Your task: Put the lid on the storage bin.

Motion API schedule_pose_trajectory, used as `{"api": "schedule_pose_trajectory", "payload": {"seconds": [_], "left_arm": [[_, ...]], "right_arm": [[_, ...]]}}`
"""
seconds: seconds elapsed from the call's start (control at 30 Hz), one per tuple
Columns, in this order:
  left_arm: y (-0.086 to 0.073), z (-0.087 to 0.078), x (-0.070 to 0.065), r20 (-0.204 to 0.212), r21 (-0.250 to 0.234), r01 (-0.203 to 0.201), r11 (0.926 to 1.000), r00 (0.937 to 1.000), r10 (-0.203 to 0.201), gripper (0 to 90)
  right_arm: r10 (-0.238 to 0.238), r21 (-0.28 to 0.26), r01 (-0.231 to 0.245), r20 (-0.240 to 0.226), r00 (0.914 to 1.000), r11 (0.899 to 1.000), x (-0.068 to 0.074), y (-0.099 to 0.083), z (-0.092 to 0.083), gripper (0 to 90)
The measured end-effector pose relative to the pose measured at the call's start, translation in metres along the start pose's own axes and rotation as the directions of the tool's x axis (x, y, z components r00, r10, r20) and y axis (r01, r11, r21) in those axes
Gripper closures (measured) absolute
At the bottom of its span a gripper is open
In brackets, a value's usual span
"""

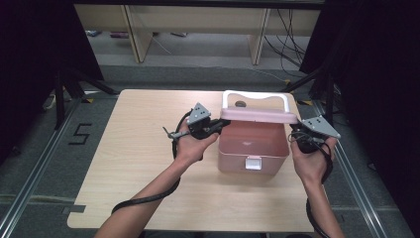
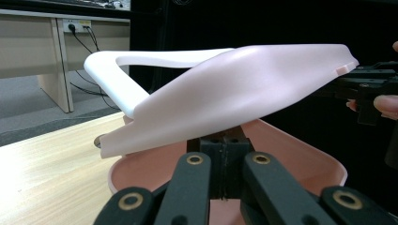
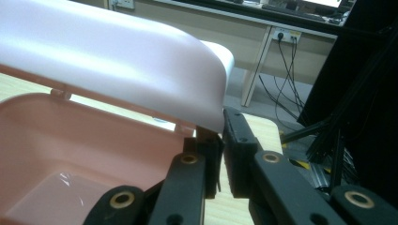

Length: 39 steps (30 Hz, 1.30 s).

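Note:
A pink plastic box [image 1: 252, 148] with a white front latch [image 1: 253, 163] stands on the wooden table [image 1: 138, 148], right of centre. Its pale pink lid [image 1: 257, 116], with a white handle [image 1: 255, 96] at the back, hovers tilted just above the open box. My left gripper [image 1: 222, 123] is shut on the lid's left edge and my right gripper [image 1: 296, 131] on its right edge. In the left gripper view the lid [image 2: 244, 98] spans above my closed jaws, over the box [image 2: 291, 154]. In the right gripper view the lid's rim [image 3: 117, 61] dips between my jaws, and the box interior [image 3: 70, 140] is empty.
A small round dark thing [image 1: 241, 104] lies on the table behind the box. The table's right edge runs close to my right hand. Black stand legs [image 1: 69, 89] rise at both far corners, with desks [image 1: 198, 29] and cables beyond. The table's left half is bare wood.

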State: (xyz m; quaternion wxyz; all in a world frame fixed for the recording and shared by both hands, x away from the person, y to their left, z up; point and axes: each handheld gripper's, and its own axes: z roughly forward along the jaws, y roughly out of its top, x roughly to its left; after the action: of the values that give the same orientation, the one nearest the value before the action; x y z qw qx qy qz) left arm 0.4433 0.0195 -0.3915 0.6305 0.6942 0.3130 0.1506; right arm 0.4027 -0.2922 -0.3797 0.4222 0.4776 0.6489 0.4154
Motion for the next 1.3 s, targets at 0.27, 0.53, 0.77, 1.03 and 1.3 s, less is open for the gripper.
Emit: {"api": "schedule_pose_trajectory", "payload": {"seconds": [0.27, 0.53, 0.77, 1.03, 1.3], "left_arm": [[-0.01, -0.001, -0.002, 0.01, 0.023, -0.029, 0.9993, 0.9995, 0.028, 89.8], [-0.019, -0.002, -0.003, 0.025, 0.046, -0.031, 0.9985, 0.9992, 0.03, 89.8], [-0.024, -0.002, -0.003, 0.023, 0.056, -0.031, 0.9979, 0.9993, 0.03, 89.8], [-0.033, -0.005, -0.003, 0.024, 0.083, -0.021, 0.9963, 0.9995, 0.019, 89.8], [-0.039, -0.008, -0.003, 0.027, 0.109, -0.013, 0.9939, 0.9996, 0.01, 89.8]], "right_arm": [[0.029, 0.035, -0.029, -0.005, 0.9996, 0.999, 0.0, -0.015, -0.011, 73.9], [0.071, 0.074, -0.068, -0.043, 0.9965, 0.995, -0.001, -0.03, -0.034, 76.1], [0.112, 0.107, -0.104, -0.081, 0.9904, 0.989, 0.0, -0.046, -0.053, 90.0], [0.146, 0.135, -0.133, -0.092, 0.985, 0.982, -0.003, -0.056, -0.056, 90.0], [0.183, 0.14, -0.171, -0.079, 0.98, 0.975, -0.002, -0.058, -0.062, 90.0]]}}
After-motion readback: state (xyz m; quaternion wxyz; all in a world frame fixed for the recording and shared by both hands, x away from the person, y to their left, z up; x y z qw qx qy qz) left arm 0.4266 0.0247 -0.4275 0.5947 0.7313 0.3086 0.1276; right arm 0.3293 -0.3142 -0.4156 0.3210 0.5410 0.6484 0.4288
